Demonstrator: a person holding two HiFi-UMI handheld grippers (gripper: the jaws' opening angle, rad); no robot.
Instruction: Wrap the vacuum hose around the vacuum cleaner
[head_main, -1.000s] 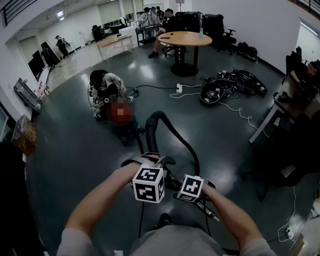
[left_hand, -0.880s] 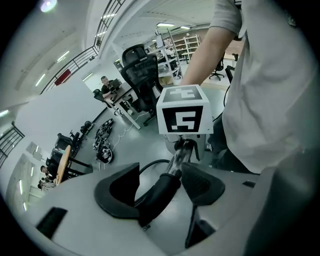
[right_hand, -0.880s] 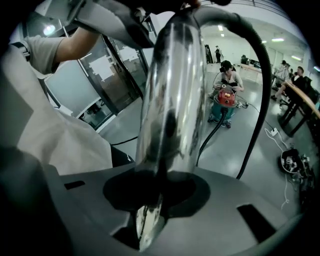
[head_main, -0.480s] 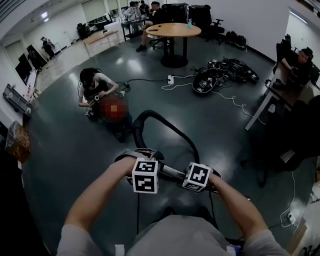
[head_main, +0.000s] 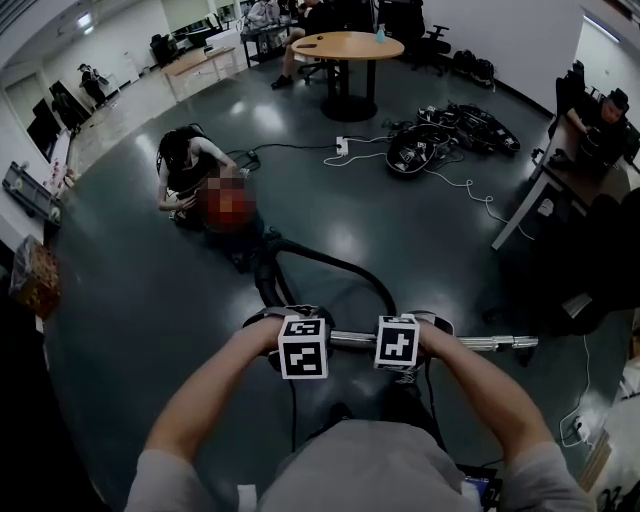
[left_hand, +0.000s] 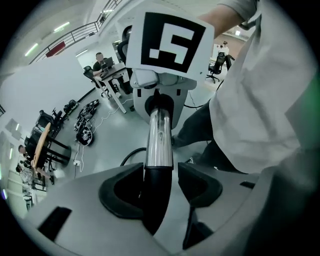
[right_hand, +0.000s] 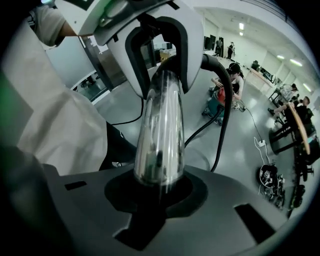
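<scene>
Lowering since a second ago, the metal tube (head_main: 470, 343) now lies level above the floor, and the hose (head_main: 345, 270) loop has sunk with it. The right gripper (right_hand: 157, 187) has tightened, clenched on the tube. The left gripper (left_hand: 161, 175), jaws just narrowing, is still unclenched around the black cuff (left_hand: 155, 205). Wrapping looks not yet begun.

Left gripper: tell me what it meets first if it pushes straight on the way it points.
The vacuum wand: it already stands between the left gripper's fingers, which have just been closing, and its chrome tube runs on along that line. Depth beyond is unclear.
</scene>
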